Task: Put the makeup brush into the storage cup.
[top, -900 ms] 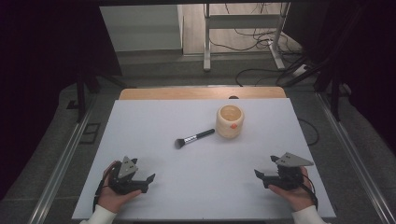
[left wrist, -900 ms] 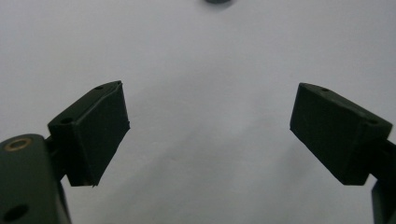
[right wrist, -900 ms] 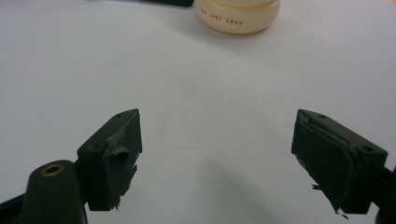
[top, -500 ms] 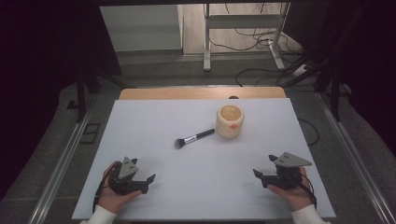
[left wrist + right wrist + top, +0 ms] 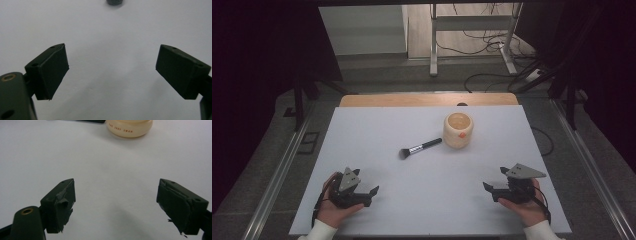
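Jaws: left gripper and right gripper both apart, empty.
Approach: reach up-frame to brush handle; square the jaws across it.

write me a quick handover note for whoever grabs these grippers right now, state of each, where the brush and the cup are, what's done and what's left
Left gripper: open, nothing between its jaws, resting low at the near left of the white table.
Right gripper: open, nothing held, at the near right.
Makeup brush: lying flat mid-table, bristle end toward the left gripper, handle end close beside the cup; whether they touch cannot be told.
Cream cup: upright, beyond the right gripper, looks empty.
Done: nothing visible; neither thing is touched.
Left: probably pick up the brush and stand it in the cup, steadying the cup if needed.
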Tool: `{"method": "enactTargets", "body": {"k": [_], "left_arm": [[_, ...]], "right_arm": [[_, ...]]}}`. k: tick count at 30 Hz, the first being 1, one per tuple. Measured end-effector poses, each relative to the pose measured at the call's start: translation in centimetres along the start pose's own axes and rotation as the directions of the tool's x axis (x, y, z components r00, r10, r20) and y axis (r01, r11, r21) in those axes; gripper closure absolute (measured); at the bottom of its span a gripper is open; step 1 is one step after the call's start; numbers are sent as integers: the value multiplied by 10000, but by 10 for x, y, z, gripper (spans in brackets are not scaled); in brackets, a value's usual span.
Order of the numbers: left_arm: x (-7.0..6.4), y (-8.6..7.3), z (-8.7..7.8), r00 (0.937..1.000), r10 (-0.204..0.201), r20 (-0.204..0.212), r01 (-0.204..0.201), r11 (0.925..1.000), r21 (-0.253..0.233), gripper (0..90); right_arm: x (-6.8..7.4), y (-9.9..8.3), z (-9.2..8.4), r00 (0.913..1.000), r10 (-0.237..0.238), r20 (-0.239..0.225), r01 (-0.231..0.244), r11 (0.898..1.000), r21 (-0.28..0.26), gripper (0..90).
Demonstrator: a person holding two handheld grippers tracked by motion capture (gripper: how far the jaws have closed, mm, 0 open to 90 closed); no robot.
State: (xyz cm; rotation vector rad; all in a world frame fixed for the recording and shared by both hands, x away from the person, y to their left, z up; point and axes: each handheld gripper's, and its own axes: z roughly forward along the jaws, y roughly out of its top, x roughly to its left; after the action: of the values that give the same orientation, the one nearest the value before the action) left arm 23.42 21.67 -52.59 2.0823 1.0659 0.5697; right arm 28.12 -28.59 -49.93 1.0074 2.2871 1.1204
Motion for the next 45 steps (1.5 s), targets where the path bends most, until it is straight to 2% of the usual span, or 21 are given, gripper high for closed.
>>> {"method": "enactTargets", "body": {"k": [2, 6, 8, 13, 14, 20, 25, 35, 45], "left_arm": [[0, 5, 0, 9998, 83, -190, -82, 9999, 90, 121], [-2, 11, 0, 9998, 72, -197, -71, 10000, 19, 126], [-3, 12, 1, 9997, 225, -47, -226, 9994, -244, 126], [-2, 15, 2, 9997, 173, 160, -170, 9997, -192, 124], [-2, 18, 1, 9995, 201, 232, -201, 9998, -22, 126], [-2, 25, -1, 9990, -19, 451, 18, 10000, 27, 130], [-2, 38, 0, 9971, 8, 757, -21, 9998, 179, 143], [-5, 53, 5, 9923, 383, 1182, -427, 9985, 350, 144], [-2, 66, 12, 9894, 184, 1438, -233, 9992, 323, 144]], "right_arm": [[-1, 0, 0, 10000, -3, -21, 3, 10000, -34, 165], [-2, 0, 1, 10000, -17, -88, 17, 10000, 17, 165], [-3, 0, 1, 9999, -58, -100, 58, 10000, 36, 166], [-3, 0, 1, 10000, -36, -54, 36, 10000, 92, 170], [-4, 0, 0, 10000, 27, -62, -27, 10000, 61, 171], [-3, 0, 1, 10000, 55, -25, -55, 9999, 116, 172], [-3, -1, 1, 9999, 115, 15, -115, 9998, 185, 173], [-4, -1, 2, 9999, 105, 7, -105, 9997, 199, 173], [-4, -1, 3, 10000, 85, -9, -84, 9997, 245, 173]]}}
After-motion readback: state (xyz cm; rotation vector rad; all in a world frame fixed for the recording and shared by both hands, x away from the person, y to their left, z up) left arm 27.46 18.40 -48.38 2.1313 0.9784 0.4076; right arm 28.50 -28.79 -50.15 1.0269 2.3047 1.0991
